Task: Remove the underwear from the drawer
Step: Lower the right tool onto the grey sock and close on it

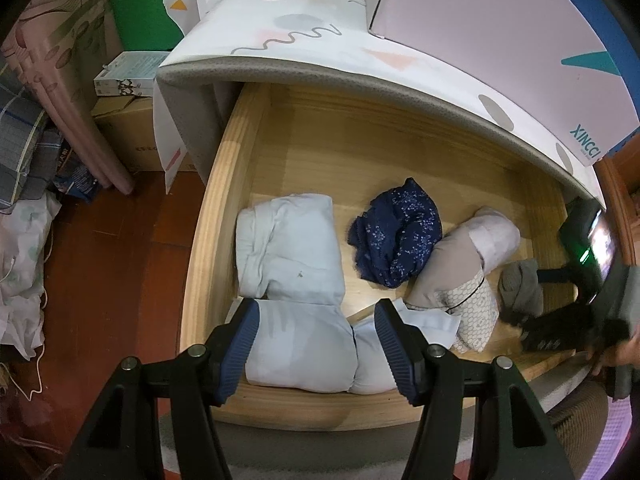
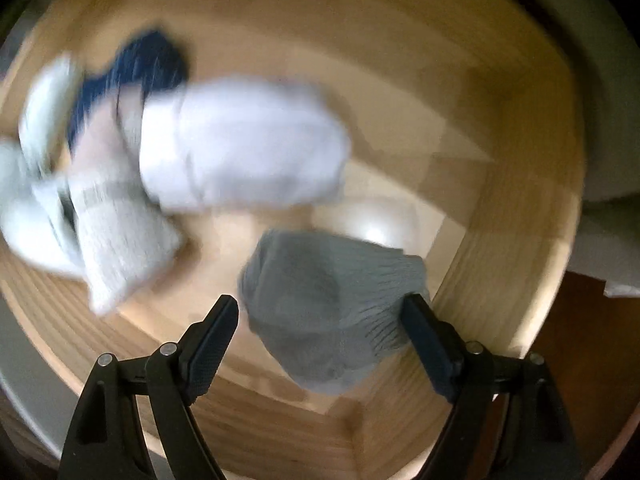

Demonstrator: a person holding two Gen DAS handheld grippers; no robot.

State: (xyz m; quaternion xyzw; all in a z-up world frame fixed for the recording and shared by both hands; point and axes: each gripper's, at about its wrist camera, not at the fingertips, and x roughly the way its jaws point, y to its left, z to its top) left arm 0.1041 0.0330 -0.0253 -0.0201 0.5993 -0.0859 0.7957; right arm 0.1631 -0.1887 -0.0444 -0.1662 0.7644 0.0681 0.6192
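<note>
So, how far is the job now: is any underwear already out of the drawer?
Done: the wooden drawer is open. In hand: the right gripper is over the grey folded underwear, jaws open around it, not pressing. The left gripper is open over pale blue clothes. Left: gripping and lifting out.

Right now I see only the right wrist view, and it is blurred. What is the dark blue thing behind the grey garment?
Observer: A crumpled dark blue cloth with small white flowers, mid-drawer.
Operator: Where are the left tongs?
Observer: The left tongs hang open above a folded pale blue garment at the front of the drawer.
Operator: Anything on the top above the drawer?
Observer: A white box printed XINCCI.
</note>
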